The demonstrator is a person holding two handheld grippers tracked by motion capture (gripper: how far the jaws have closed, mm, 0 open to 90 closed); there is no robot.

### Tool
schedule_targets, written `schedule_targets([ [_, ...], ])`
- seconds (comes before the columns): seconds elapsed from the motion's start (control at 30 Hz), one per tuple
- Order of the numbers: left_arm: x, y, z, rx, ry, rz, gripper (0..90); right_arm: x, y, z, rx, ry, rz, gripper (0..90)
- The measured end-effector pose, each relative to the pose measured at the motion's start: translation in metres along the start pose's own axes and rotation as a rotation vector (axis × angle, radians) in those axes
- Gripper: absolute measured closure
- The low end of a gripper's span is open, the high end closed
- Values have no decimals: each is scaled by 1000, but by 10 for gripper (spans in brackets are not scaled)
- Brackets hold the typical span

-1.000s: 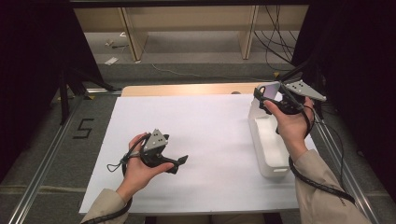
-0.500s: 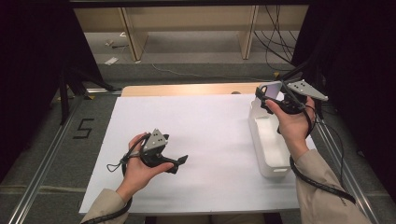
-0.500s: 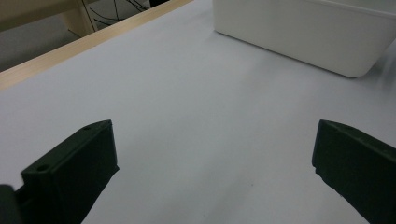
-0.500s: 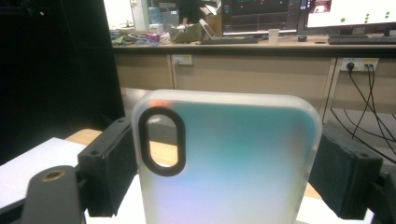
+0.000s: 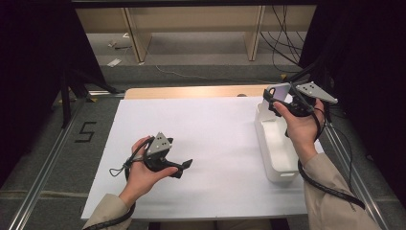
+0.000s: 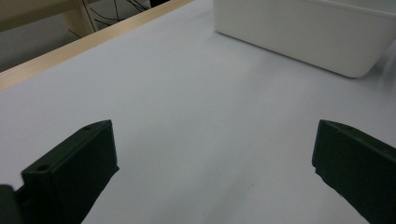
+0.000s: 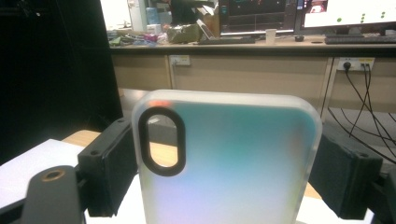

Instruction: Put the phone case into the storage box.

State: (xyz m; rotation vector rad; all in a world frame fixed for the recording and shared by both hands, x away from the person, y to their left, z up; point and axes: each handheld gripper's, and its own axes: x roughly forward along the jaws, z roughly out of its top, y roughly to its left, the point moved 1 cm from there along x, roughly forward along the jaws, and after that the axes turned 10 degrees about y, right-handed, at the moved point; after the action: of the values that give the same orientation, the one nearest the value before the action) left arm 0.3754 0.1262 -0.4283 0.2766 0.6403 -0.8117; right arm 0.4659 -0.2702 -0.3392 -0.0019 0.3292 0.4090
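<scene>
The high view shows a table covered with a large white paper sheet (image 5: 210,143), with a strip of the light wooden table edge (image 5: 191,91) visible at the far side. At the right part of the sheet stands a long white plastic bin (image 5: 277,148), open at the top. The right gripper (image 5: 280,98) is held in the person's right hand (image 5: 301,127) above the far end of this bin, and between its jaws is a translucent frosted phone case with rounded corners (image 5: 279,91). In the right gripper view, the phone case (image 7: 224,163) stands upright between the two black jaws, which press on its left and right edges, so the right gripper (image 7: 224,172) is closed on the case. The case has a pale blue-green colour and an oval black-rimmed camera opening (image 7: 161,142) near its upper left corner. Behind it, a wooden counter with monitors (image 7: 299,28) can be seen. The left gripper (image 5: 184,165) rests in the person's left hand (image 5: 143,172) low over the near left part of the sheet, well apart from the bin. In the left gripper view, the left gripper (image 6: 212,158) has its jaws wide apart with only the white sheet (image 6: 196,116) between them, so it is open and holds nothing; the white bin (image 6: 303,32) stands farther ahead.
</scene>
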Motion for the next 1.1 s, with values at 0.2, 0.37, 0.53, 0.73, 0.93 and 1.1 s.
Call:
schedule_targets([
  [0.2, 0, 0, 0, 1, 0, 1, 0, 0, -1, 0, 4, 1, -5, 183],
  [0.37, 0, 0, 0, 0, 0, 1, 0, 0, -2, 0, 6, -1, -6, 183],
  [0.53, 0, 0, 0, 0, 0, 0, 0, 0, -3, 0, 6, 0, -6, 183],
  [0.73, 0, 0, 0, -2, -2, 2, 0, 0, -4, -1, 8, 3, -11, 183],
  [0.93, 0, 0, 0, -1, -2, 2, 0, 1, -5, -1, 10, 5, -12, 183],
  [1.1, 0, 0, 0, -2, -2, 2, 0, 0, -5, -1, 10, 6, -13, 183],
])
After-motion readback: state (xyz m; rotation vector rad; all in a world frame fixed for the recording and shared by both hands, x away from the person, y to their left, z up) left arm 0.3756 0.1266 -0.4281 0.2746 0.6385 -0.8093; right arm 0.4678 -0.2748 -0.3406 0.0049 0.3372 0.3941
